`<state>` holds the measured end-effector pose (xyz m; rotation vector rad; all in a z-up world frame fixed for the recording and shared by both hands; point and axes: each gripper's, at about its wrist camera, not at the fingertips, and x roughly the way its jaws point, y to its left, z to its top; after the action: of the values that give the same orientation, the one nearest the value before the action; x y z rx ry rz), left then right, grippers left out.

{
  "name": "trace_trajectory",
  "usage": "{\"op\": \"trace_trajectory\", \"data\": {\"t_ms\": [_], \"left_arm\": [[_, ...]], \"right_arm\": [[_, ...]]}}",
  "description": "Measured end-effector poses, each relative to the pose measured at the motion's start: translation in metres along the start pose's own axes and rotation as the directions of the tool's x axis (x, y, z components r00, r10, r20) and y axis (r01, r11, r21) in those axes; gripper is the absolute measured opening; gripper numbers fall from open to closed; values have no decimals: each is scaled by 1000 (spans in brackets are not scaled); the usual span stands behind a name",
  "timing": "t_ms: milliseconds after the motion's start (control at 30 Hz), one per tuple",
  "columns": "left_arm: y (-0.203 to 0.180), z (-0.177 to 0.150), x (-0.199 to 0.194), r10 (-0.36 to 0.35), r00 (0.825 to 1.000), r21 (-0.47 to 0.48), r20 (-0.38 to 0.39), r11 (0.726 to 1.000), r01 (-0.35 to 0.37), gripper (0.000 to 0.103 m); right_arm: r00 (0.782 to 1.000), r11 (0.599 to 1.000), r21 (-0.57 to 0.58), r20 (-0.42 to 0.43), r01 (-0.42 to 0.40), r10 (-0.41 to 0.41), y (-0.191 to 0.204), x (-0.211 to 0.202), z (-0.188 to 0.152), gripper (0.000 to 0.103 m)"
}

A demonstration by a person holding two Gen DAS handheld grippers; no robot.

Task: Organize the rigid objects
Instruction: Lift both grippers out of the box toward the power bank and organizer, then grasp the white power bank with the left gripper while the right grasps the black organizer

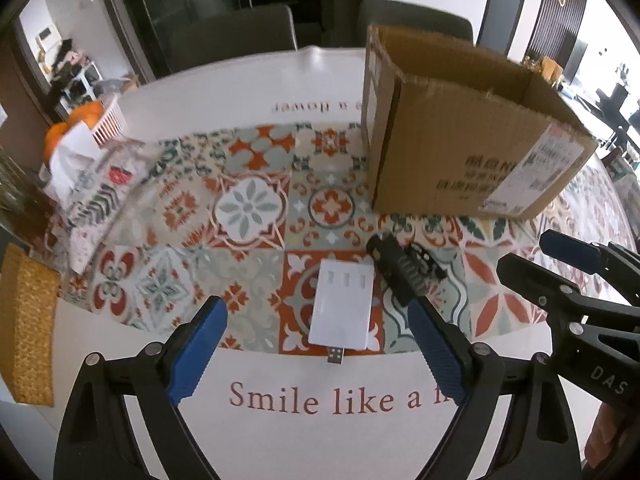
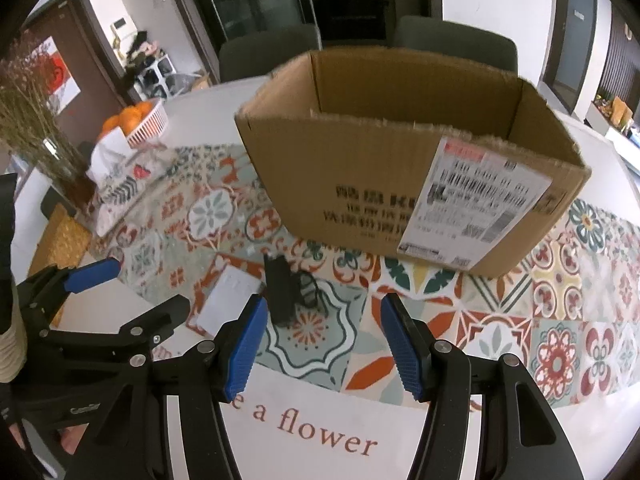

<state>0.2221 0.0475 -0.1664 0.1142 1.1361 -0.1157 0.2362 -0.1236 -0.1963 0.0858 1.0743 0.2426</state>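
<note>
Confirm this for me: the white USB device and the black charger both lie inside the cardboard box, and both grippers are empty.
Wrong place. The white USB device and the black charger lie on the patterned table mat in front of the cardboard box, as the left wrist view shows. Both the left gripper and right gripper are empty.

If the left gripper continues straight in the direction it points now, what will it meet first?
Most likely the white flat USB device: it lies on the patterned tablecloth between the open fingers of the left gripper. Depth is unclear, so it might land just short, on the cloth.
</note>
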Motion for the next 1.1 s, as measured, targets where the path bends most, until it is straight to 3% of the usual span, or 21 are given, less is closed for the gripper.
{"op": "trace_trajectory", "data": {"t_ms": [267, 700, 1000, 1100], "left_arm": [[-2, -5, 35, -58, 996, 15, -66, 998, 59, 87], [-7, 0, 85, -79, 986, 28, -145, 996, 84, 79], [-7, 5, 105, -82, 982, 8, -171, 996, 84, 63], [-7, 6, 106, -81, 984, 0, -156, 997, 82, 50]], "right_arm": [[998, 1000, 6, -64, 3, -2, -3, 26, -9, 59], [990, 999, 16, -140, 36, -34, -11, 61, -9, 59], [988, 999, 25, -150, 33, -29, -10, 70, -8, 59], [989, 999, 28, -149, 27, -23, -11, 71, -8, 59]]}}
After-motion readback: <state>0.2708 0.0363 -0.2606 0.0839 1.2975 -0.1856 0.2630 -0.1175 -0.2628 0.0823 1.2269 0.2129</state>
